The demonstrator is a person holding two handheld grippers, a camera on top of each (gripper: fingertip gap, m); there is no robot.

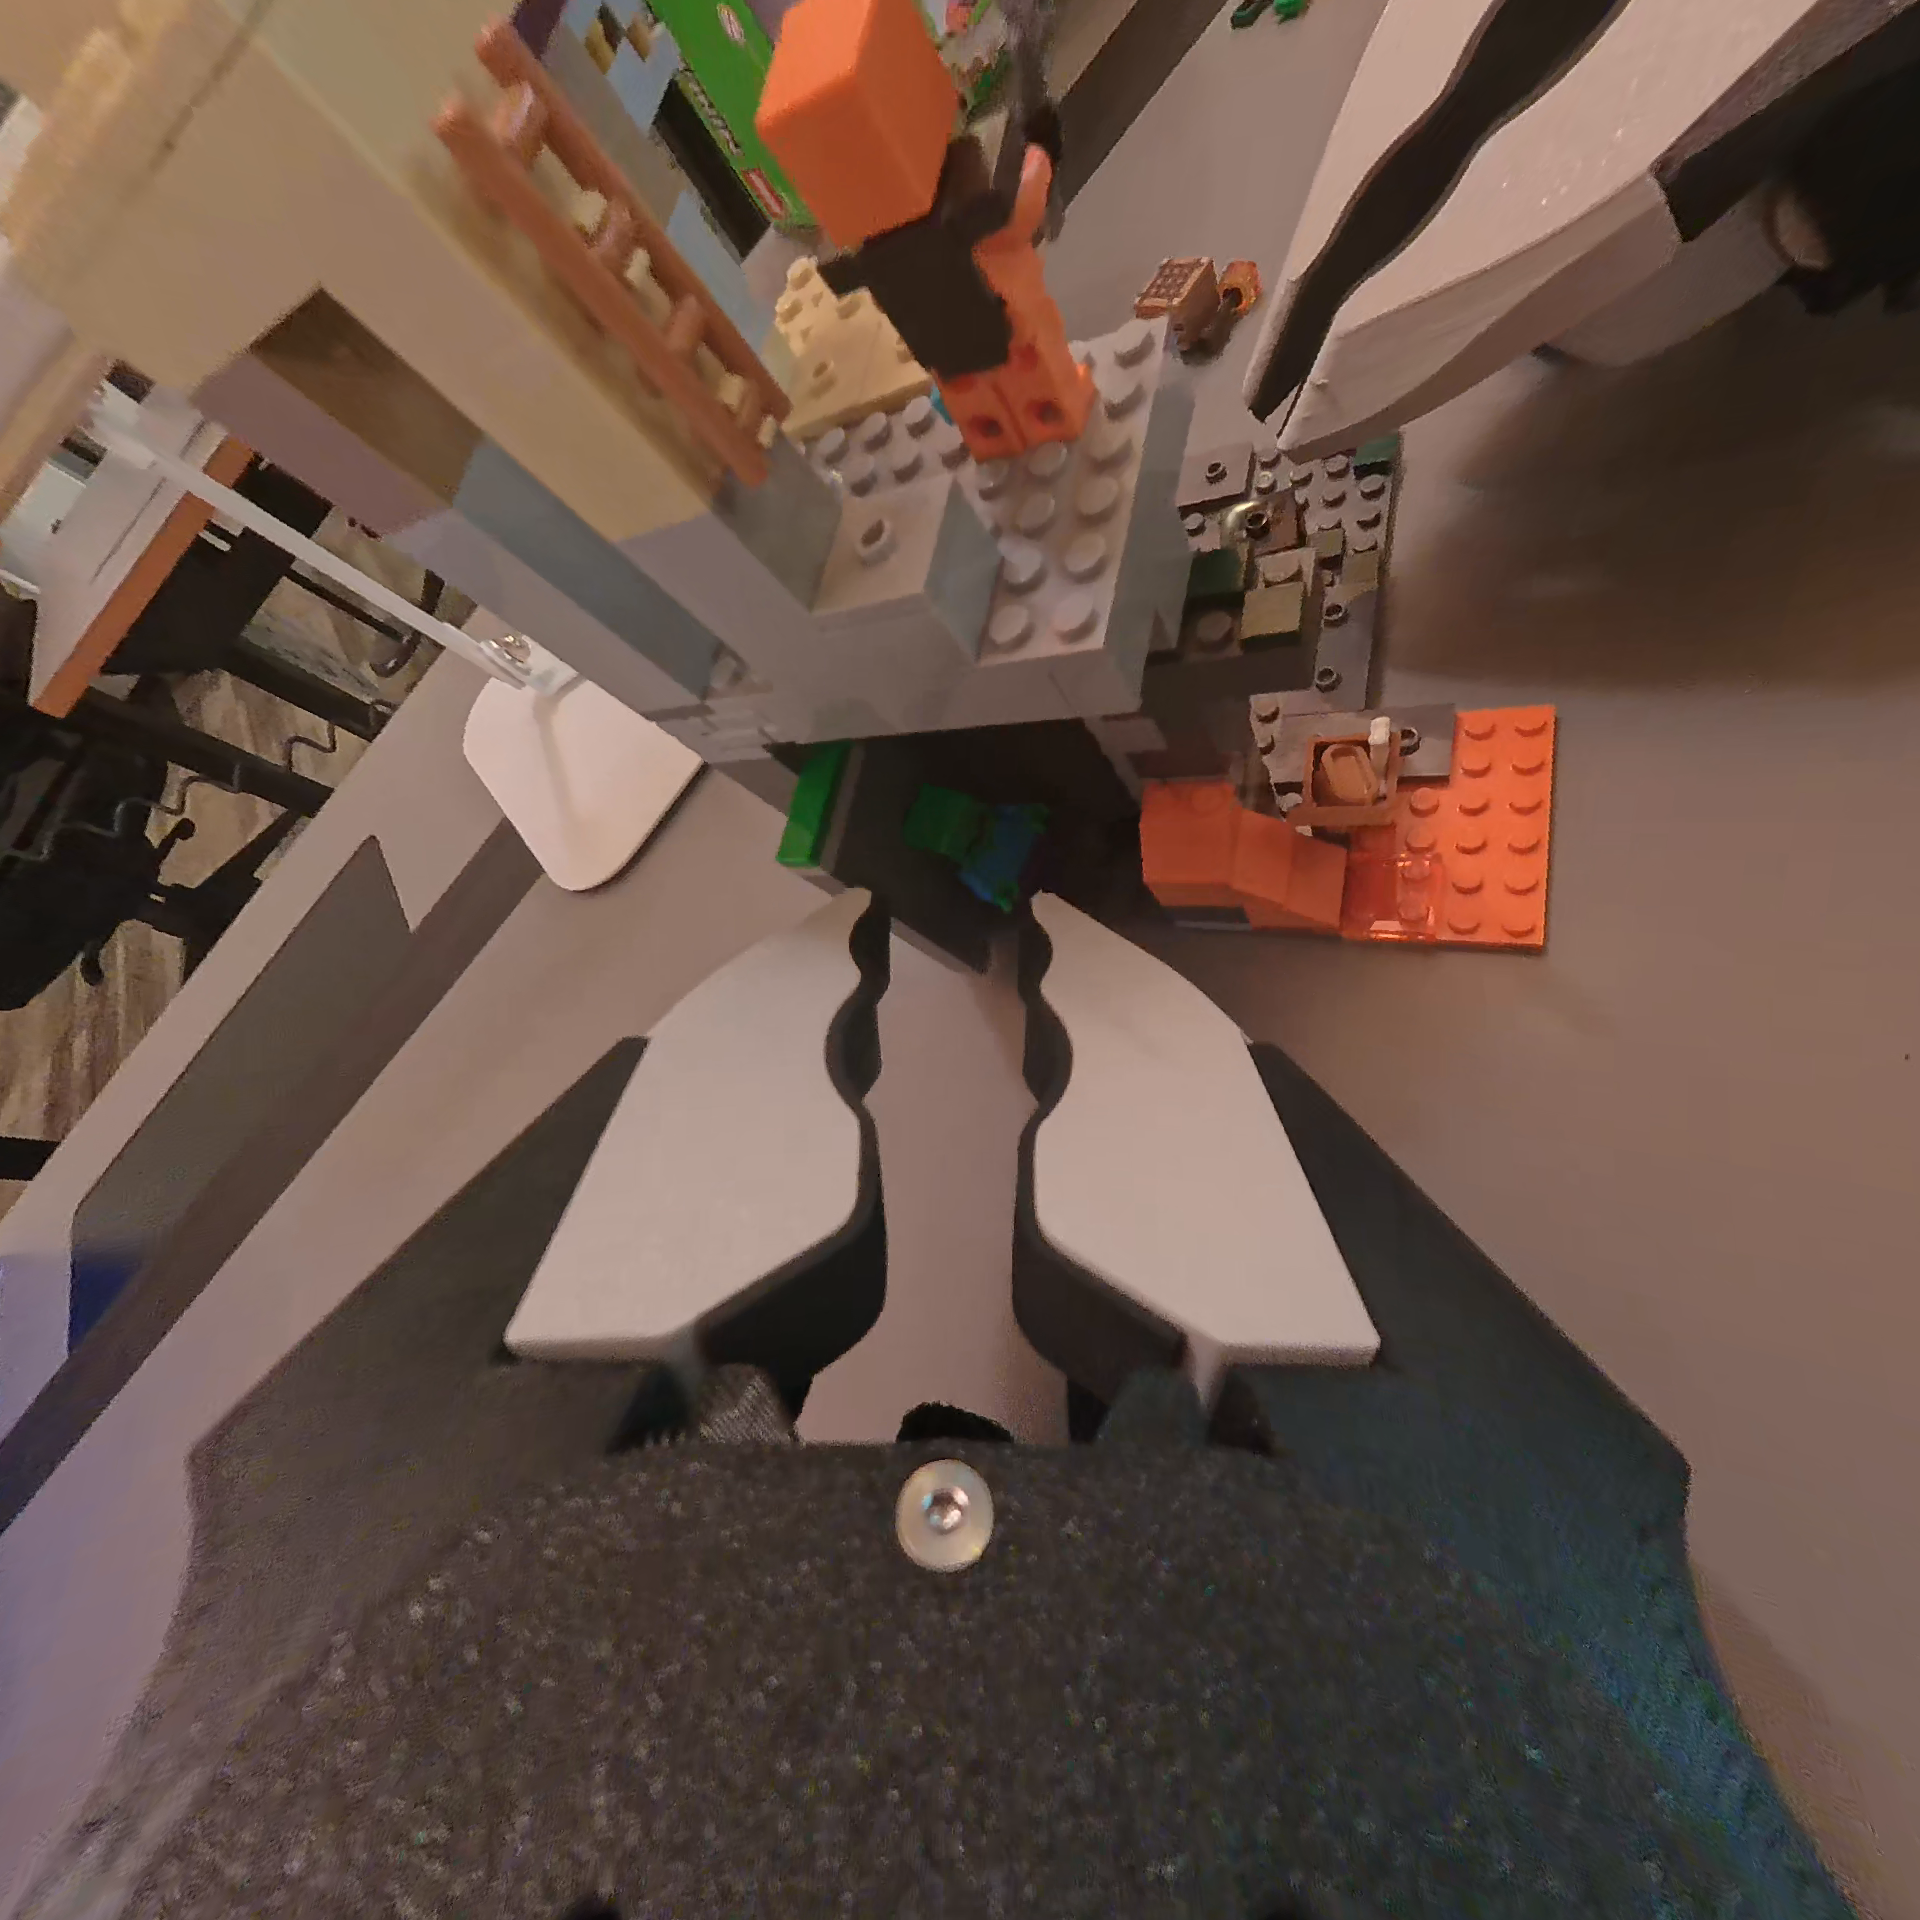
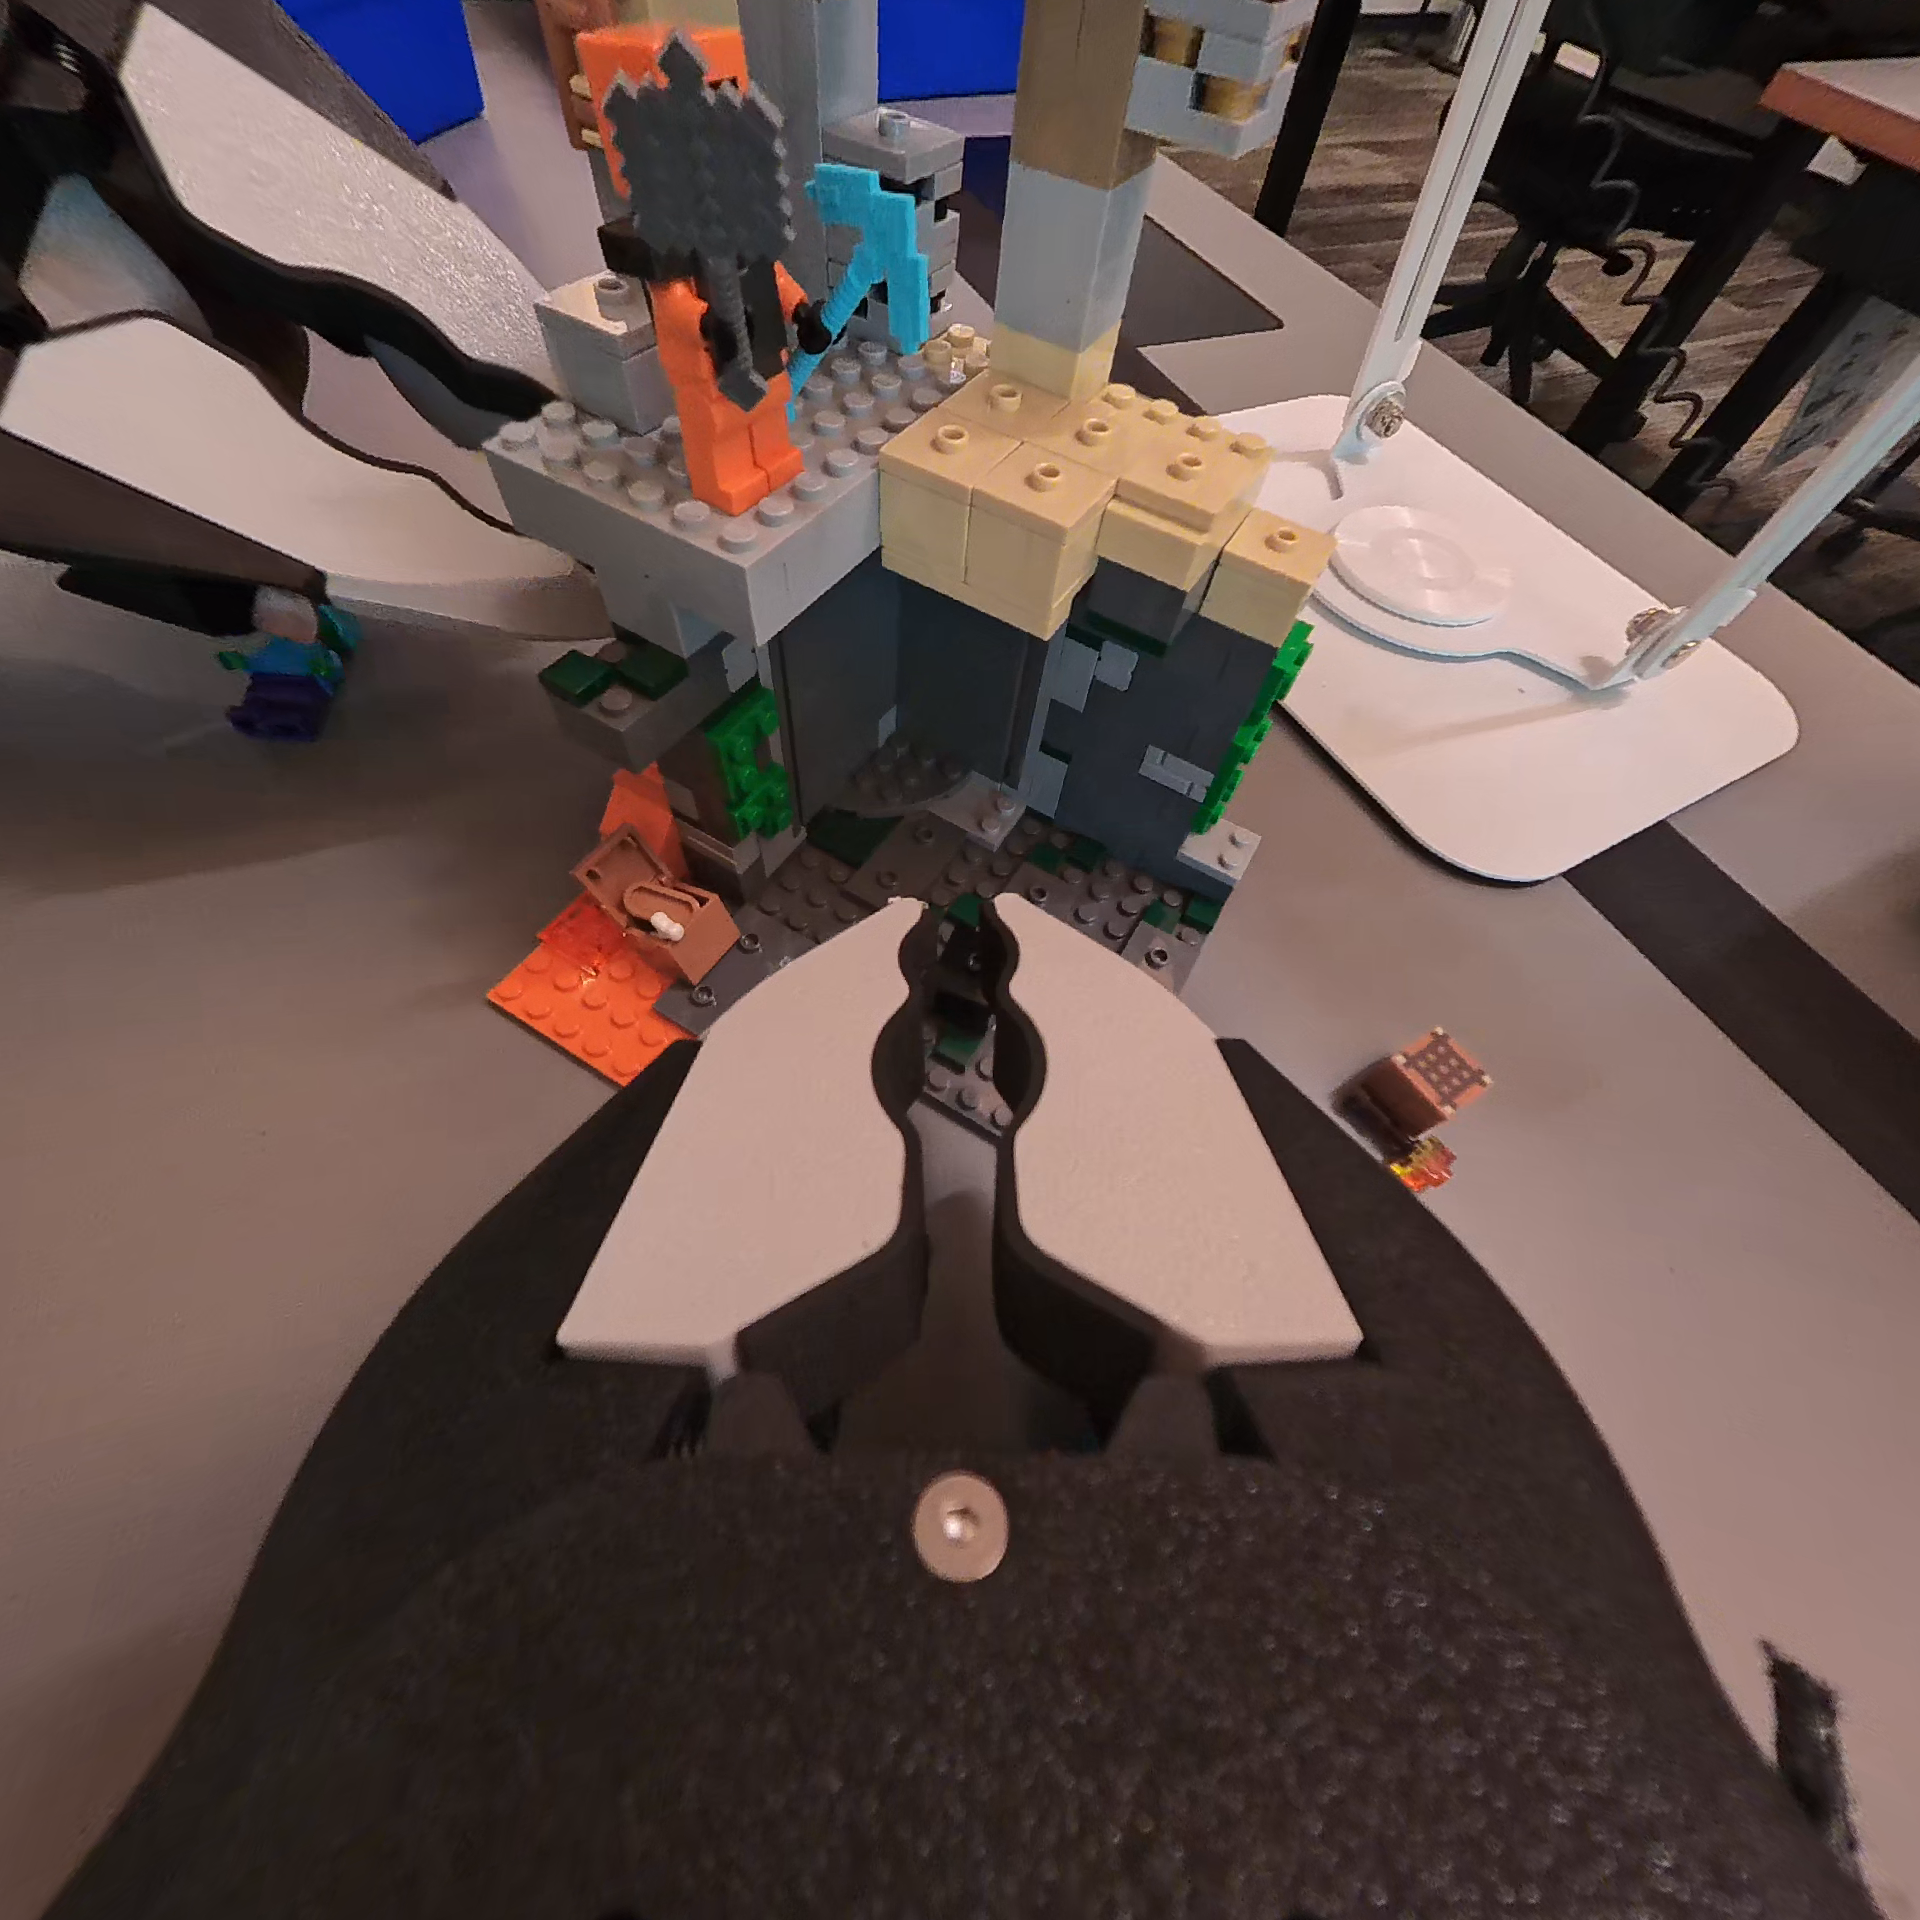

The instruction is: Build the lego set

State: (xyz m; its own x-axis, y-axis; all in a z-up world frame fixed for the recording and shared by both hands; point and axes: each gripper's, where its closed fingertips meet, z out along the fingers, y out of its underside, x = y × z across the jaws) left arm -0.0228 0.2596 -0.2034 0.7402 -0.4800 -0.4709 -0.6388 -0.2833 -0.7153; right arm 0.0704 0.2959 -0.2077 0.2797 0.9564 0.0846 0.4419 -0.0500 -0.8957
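The lego build stands on a dark grey baseplate [image 2: 1039, 883] with a light grey studded platform [image 2: 665, 520] and tan bricks [image 2: 1039, 499] on top. An orange minifigure [image 2: 727, 416] stands on the platform and also shows in the left wrist view [image 1: 997, 312]; it holds a cyan pickaxe [image 2: 883, 249]. My left gripper [image 1: 945, 914] is shut on a green and blue minifigure [image 1: 977, 842], held just above the table beside the build [image 2: 291, 675]. My right gripper [image 2: 958, 909] is closed on the baseplate's near edge; it also shows in the left wrist view [image 1: 1276, 421].
An orange plate [image 2: 582, 997] with a brown chest [image 2: 655, 914] sits at the build's foot. A loose brown block [image 2: 1418, 1081] lies on the table to the right. A white stand base [image 2: 1507, 748] is behind the build. A brown ladder [image 1: 613, 249] runs up the tower. My hands' fingertips stand some 11 cm from each other.
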